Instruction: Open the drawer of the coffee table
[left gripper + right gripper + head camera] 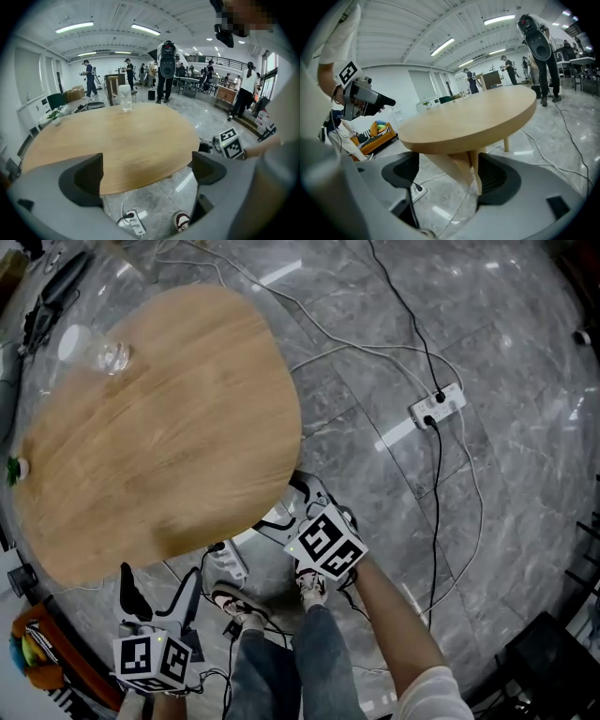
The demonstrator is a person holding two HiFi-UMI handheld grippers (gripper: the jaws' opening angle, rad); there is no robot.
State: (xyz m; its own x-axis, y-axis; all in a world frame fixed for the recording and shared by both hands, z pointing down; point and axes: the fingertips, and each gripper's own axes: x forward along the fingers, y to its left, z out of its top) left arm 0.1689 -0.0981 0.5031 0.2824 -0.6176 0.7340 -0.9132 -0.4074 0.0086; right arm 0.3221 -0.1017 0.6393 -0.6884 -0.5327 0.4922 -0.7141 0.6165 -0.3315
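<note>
Pale wood, the round coffee table (159, 427) spreads toward ten o'clock from the person, with a clear glass (114, 356) standing near its eleven o'clock rim. The right gripper (447, 169) is at the table's five o'clock edge, jaws partly apart and gripping nothing, the table legs (457, 164) beyond them. The left gripper (145, 174), down at seven o'clock, gapes wide and empty. Where the drawer sits I can't make out.

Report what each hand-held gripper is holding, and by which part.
Nothing is held. The left hand-held gripper and the right hand-held gripper both have their jaws apart with nothing gripped; the coffee table shows beyond them.
</note>
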